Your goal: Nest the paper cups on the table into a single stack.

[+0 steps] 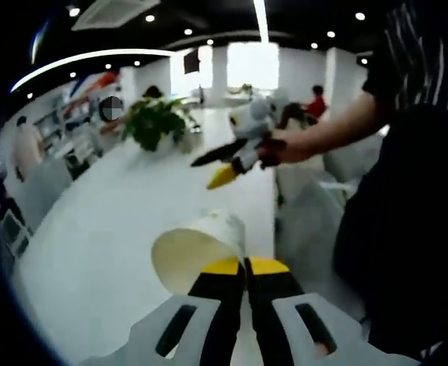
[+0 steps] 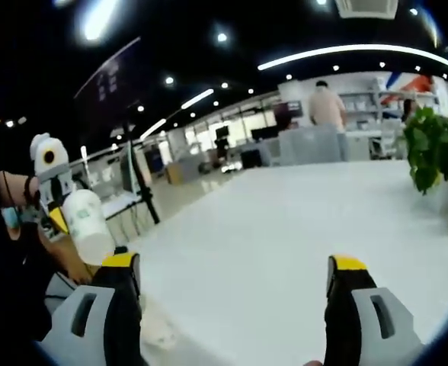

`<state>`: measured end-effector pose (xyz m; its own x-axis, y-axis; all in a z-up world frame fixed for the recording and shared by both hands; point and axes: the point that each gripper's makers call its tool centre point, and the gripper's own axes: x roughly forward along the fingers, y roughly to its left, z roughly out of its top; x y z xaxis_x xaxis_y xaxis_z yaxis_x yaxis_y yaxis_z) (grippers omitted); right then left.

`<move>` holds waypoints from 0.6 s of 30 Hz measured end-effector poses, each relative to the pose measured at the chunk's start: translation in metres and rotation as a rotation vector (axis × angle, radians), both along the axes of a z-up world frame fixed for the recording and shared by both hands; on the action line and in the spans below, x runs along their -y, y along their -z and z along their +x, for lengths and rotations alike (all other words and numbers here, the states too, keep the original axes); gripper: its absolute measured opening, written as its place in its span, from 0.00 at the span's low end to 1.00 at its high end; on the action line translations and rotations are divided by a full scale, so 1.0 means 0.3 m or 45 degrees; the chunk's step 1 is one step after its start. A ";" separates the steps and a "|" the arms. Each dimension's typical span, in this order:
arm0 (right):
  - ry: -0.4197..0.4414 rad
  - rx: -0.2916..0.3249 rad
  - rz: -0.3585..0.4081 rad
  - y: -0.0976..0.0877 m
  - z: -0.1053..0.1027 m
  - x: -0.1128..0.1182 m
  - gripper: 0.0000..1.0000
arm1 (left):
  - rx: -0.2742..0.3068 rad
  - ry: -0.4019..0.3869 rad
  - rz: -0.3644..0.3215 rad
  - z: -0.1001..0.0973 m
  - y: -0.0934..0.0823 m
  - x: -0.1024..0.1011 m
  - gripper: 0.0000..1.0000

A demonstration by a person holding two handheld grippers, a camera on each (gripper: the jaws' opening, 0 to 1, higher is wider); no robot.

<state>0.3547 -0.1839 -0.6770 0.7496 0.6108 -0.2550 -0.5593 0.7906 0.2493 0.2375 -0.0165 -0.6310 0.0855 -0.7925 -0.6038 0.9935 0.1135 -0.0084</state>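
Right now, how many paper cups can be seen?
1. The cup is held in the left gripper, above the table; the right gripper view shows the same cup. Others may be out of view.

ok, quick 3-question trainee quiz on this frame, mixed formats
1. True or false: the left gripper is shut on a paper cup.
2. The right gripper is: A) open with nothing between its jaws, B) shut on a cup, C) shut on a leaf.
3. Fill in: a potted ___ stands at the far end of the white table.

Key: 1 true; 2 A; 3 plant.
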 end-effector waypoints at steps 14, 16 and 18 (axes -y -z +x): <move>-0.025 0.011 -0.118 0.041 -0.024 0.000 1.00 | 0.078 0.210 0.277 -0.043 0.120 0.017 0.00; -0.027 0.003 -0.111 0.045 -0.027 -0.003 1.00 | 0.096 0.258 0.281 -0.053 0.136 0.027 0.00; -0.031 0.004 -0.117 0.045 -0.033 -0.004 1.00 | 0.110 0.289 0.327 -0.059 0.155 0.027 0.00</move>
